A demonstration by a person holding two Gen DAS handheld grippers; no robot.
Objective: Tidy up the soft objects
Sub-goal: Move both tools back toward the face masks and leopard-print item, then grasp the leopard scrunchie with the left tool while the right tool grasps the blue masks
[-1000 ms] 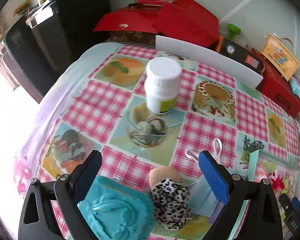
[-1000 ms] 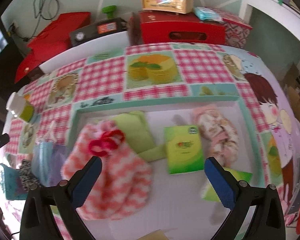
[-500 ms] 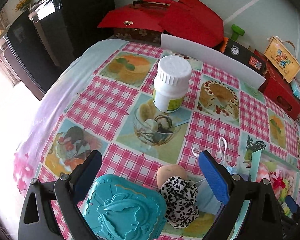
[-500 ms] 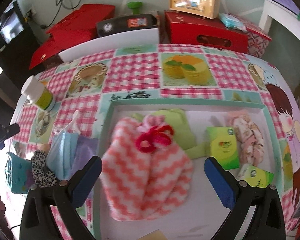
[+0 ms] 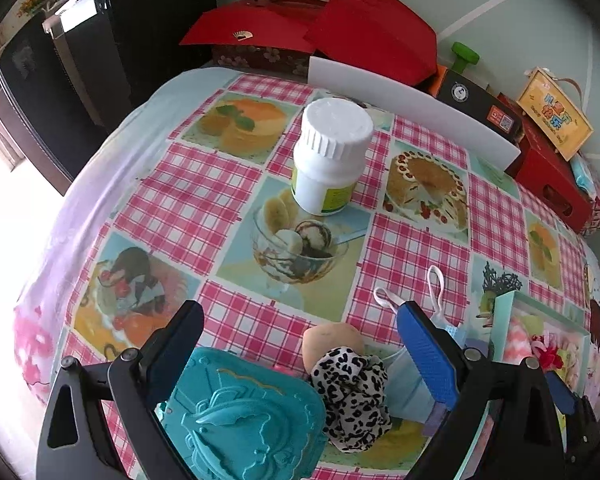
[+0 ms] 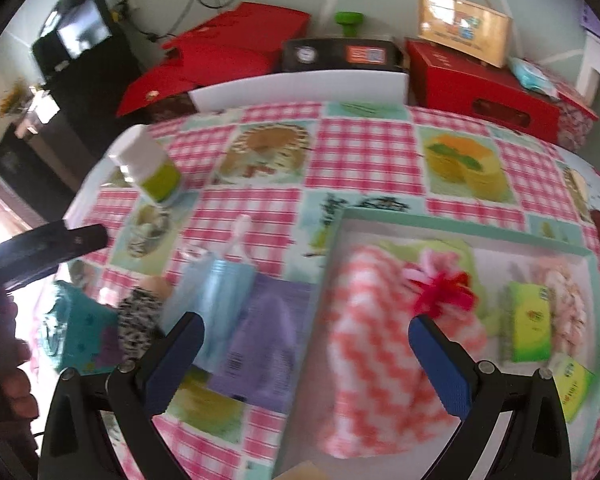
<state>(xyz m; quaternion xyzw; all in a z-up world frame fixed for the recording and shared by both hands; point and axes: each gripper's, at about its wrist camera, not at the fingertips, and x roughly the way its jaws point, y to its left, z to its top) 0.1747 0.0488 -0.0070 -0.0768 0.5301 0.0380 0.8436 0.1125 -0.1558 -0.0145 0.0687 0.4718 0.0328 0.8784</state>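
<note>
Left wrist view: the left gripper [image 5: 300, 344] is spread wide and holds nothing. The leopard scrunchie [image 5: 352, 392] lies between its fingers, just right of the teal case [image 5: 239, 412]; the mask [image 5: 412, 380] lies against the right finger, loops pointing away toward the bottle [image 5: 332, 156].

Right wrist view: the right gripper [image 6: 306, 360] is also spread wide and empty. The mask [image 6: 215, 300] runs lengthwise away from the left finger. The pink towel [image 6: 384, 344] lies in the tray [image 6: 460, 224], between the fingers.
</note>
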